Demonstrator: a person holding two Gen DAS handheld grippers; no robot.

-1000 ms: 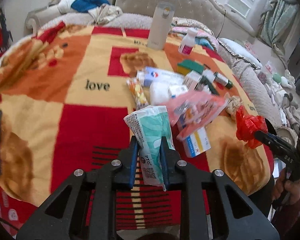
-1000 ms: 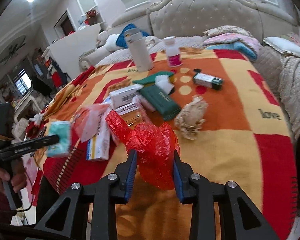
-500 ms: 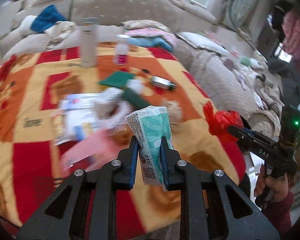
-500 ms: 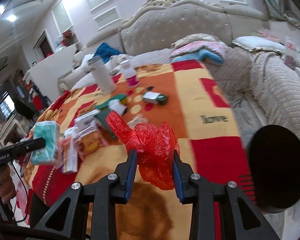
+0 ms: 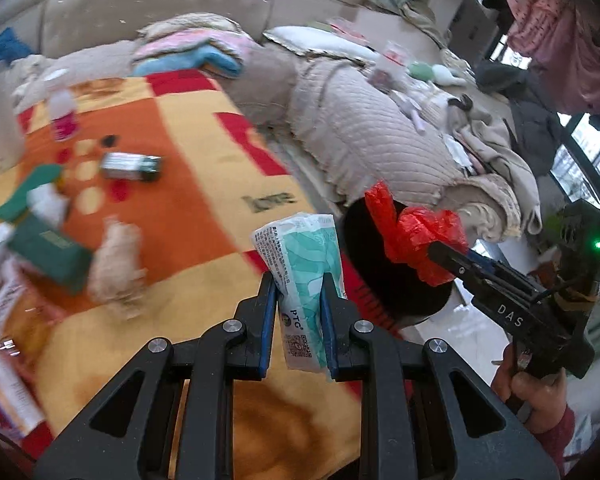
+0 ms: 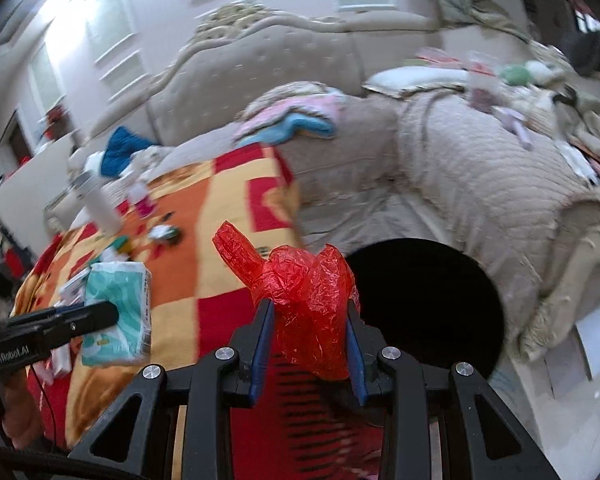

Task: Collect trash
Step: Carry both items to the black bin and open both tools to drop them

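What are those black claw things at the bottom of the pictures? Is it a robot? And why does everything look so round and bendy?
It is not a robot. A person holds a black grabber tool in each hand, and each tool has a small camera looking along its two fingers. The lens sees very wide, so things look bent.

One picture comes from the left grabber. It is squeezing a teal tissue pack. At the side you can see the other tool and the hand holding it.

The other picture comes from the right grabber. It is squeezing a crumpled red plastic bag.

Beyond them is a red, orange and yellow blanket with boxes, a small bottle and crumpled paper lying on it. The big black round thing beside the blanket looks like a bin, probably for the trash.
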